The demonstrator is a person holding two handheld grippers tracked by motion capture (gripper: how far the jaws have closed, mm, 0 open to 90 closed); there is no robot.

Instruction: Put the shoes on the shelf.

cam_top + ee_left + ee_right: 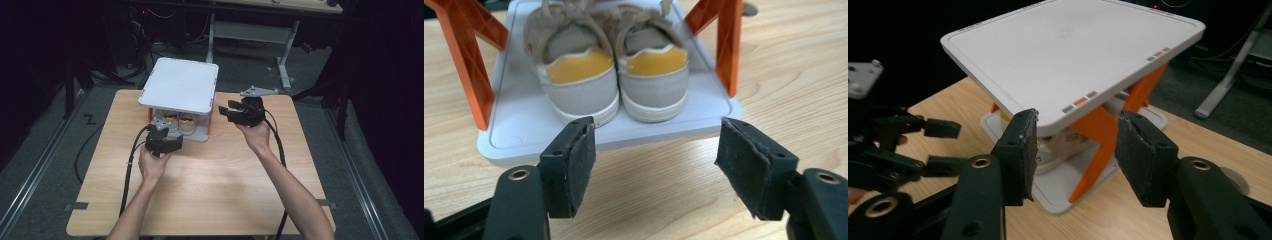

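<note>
High view looks down on a wooden table (pixel 210 175) where a person holds a black two-jaw gripper in each hand, both aimed at a small two-tier shoe rack (pixel 180 85) standing at the far middle of the table. The rack has a white top shelf, orange side supports (pixel 466 65) and a white bottom shelf (pixel 524 135). A pair of grey shoes with yellow heel patches (pixel 616 75) sits side by side on the bottom shelf, heels facing the person. The left gripper (pixel 165 142) hovers just in front of the rack's near edge; in the left gripper view its jaws stand wide apart with nothing between them, lined up roughly with the heels. The right gripper (pixel 242 112) hovers just beside the rack's right side; in the right gripper view its jaws are also apart and empty, framing an orange support under the top shelf. Judging from this, the work looks barely begun: the shoes are untouched and a grasp is yet to come. Room is tight under the top shelf and between the orange supports, while the near half of the table is bare and offers open space for setting things down.
</note>
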